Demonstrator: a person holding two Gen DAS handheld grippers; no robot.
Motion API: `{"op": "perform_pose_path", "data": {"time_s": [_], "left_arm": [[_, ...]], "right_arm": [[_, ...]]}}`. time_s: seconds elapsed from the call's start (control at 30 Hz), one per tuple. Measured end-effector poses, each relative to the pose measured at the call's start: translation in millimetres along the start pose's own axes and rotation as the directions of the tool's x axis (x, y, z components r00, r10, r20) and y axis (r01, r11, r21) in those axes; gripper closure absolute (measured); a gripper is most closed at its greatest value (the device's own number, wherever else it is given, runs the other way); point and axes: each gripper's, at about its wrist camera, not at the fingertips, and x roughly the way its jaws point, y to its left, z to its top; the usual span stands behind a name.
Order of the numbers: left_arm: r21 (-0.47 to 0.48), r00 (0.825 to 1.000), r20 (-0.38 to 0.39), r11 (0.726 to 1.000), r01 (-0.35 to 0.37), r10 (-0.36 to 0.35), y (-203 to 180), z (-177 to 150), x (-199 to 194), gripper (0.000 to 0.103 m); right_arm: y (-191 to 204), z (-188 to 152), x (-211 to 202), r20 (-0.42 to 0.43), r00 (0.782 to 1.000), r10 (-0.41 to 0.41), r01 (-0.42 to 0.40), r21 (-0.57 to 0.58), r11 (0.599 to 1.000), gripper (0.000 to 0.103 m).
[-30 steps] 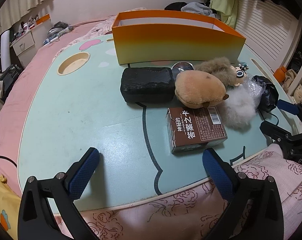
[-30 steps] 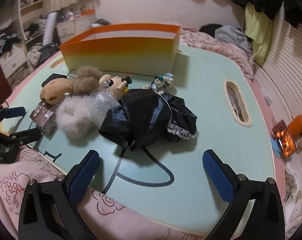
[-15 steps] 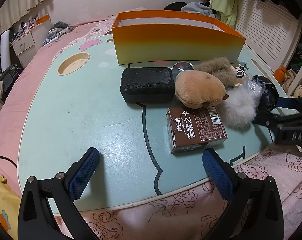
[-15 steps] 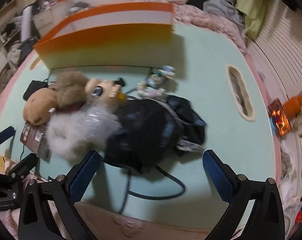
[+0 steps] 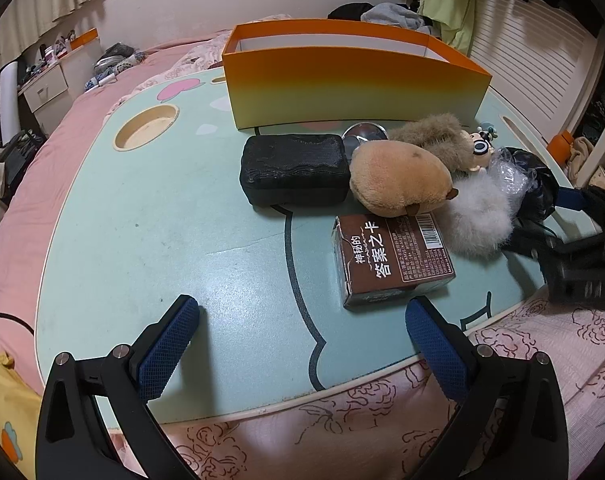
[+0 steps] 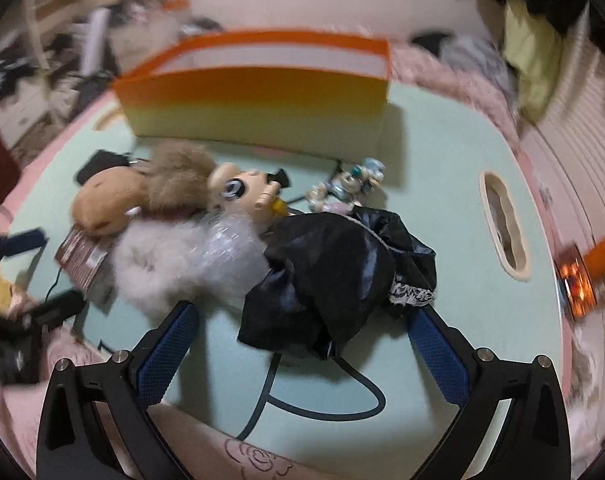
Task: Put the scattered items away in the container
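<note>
The right gripper (image 6: 302, 340) stands wide and empty, its blue pads straddling the near end of the crumpled black cloth (image 6: 334, 276), which lies straight ahead of it toward the table's (image 5: 142, 216) right edge. The cloth's bulk runs from the near edge diagonally toward the far right. The right gripper is plainly the nearer one to it. The left gripper (image 5: 302, 340), also wide and empty, hovers at the near edge, with the brown card box (image 5: 394, 260) just ahead to its right. The orange container (image 5: 354, 80) sits along the far edge; its visible inner wall is bare, but its floor is hidden. All the items lie outside it.
</note>
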Motion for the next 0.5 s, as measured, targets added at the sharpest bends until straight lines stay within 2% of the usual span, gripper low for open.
{"op": "perform_pose_path", "data": {"time_s": [0.07, 0.13, 0.23, 0.5], "left_arm": [[-0.001, 1.000, 0.000, 1.000, 0.001, -0.001, 0.3, 0.1, 0.2, 0.000], [-0.001, 1.000, 0.001, 1.000, 0.002, -0.002, 1.6, 0.5, 0.6, 0.000], [-0.002, 1.000, 0.002, 1.000, -0.001, 0.001, 1.8, 0.6, 1.1, 0.000], [0.002, 1.000, 0.007, 1.000, 0.000, 0.000, 2.7, 0.2, 1.1, 0.000]], "right_arm": [[1.5, 12.8, 6.7, -0.104, 0.994, -0.040, 0.048, 0.072, 0.996, 0.000], [4.3, 20.1, 10.9, -0.144, 0.988, -0.054, 0.069, 0.106, 0.992, 0.000], [7.8, 15.4, 11.0, -0.031, 0.996, -0.078, 0.082, 0.127, 0.989, 0.000], [4.3, 14.4, 10.8, -0.007, 0.998, -0.059, 0.060, 0.093, 0.994, 0.000]]}}
